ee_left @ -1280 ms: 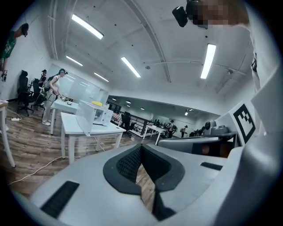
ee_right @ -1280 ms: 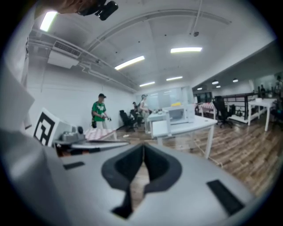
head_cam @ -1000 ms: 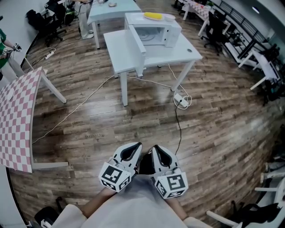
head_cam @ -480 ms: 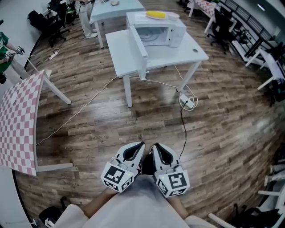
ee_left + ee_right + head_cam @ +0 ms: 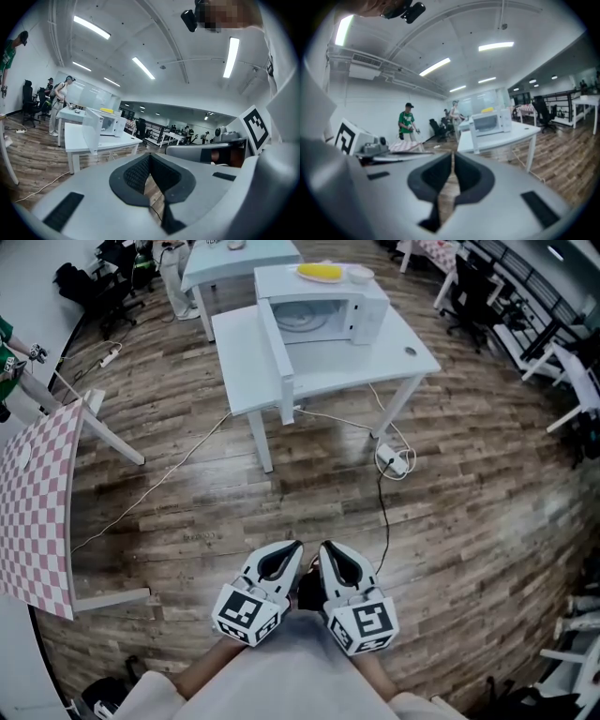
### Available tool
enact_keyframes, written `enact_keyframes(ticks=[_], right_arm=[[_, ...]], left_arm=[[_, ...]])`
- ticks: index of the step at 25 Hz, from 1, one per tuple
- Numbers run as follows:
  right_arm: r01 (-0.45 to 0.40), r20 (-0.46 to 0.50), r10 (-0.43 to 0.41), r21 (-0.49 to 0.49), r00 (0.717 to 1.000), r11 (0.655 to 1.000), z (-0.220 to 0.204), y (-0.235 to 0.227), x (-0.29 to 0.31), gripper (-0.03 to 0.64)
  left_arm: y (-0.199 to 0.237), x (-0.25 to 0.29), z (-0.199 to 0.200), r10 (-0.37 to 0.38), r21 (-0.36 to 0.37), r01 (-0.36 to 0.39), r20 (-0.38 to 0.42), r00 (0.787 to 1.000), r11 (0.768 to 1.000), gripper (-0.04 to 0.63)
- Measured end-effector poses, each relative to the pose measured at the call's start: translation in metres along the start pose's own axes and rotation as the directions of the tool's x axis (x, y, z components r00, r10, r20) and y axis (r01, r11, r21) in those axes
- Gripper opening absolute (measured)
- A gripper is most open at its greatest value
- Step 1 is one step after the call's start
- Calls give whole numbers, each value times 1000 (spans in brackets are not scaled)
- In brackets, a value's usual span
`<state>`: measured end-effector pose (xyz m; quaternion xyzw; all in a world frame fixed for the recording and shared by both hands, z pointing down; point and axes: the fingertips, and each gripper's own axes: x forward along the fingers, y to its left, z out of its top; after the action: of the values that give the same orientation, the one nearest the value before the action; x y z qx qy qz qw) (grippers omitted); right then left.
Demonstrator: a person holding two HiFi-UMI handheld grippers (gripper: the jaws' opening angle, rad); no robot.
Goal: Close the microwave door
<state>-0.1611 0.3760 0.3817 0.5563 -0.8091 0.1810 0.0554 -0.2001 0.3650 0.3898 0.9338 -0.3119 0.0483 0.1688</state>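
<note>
Up at the far end of the head view, got the microwave (image 5: 323, 313) sitting on a white table (image 5: 412, 351); can see its door (image 5: 277, 352) swung wide open on the left side, standing roughly square to the oven front; spotting something yellow (image 5: 319, 273) and a small white dish (image 5: 359, 275) on top of it.

Down at the bottom, holding the left gripper (image 5: 284, 554) and right gripper (image 5: 330, 554) side by side, tucked in close to the body, well apart from the microwave, over the wood floor (image 5: 234, 512); touching nothing.

Looking along the left one: jaws pressed together at the tips, nothing pinched between; same deal on the right, just a thin slit of floor showing through.

Also got a checkered table (image 5: 37, 493) off to the left; a power strip (image 5: 394, 460) down on the floor near the white table's leg, with a dark cable (image 5: 382, 512) trailing from it.
</note>
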Motion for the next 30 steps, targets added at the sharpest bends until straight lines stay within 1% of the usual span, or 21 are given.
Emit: enact_keyframes(ticks=[5, 11, 15, 19, 22, 26, 30], right_arm=[[-12, 5, 12, 1, 1000, 1000, 14, -35, 16, 23], [-31, 22, 30, 10, 999, 999, 29, -72, 29, 23], [-53, 30, 53, 10, 998, 999, 36, -92, 35, 23], [-60, 28, 60, 13, 998, 998, 39, -107, 41, 23], [-61, 29, 60, 17, 998, 998, 42, -113, 42, 23], [-66, 19, 66, 22, 998, 998, 45, -122, 48, 23], [-81, 5, 81, 19, 997, 997, 48, -127, 60, 23]], left_arm=[[4, 35, 8, 11, 4, -11, -7, 1000, 1000, 18], [-5, 74, 14, 7, 31, -7, -21, 1000, 1000, 18], [-6, 96, 17, 15, 28, -14, -18, 1000, 1000, 18], [2, 109, 22, 34, 29, -34, -9, 999, 999, 18], [7, 115, 27, 51, 17, -51, -2, 999, 999, 18], [12, 126, 34, 58, 11, -58, 5, 998, 998, 18], [23, 136, 38, 73, -11, -73, 10, 997, 997, 18]])
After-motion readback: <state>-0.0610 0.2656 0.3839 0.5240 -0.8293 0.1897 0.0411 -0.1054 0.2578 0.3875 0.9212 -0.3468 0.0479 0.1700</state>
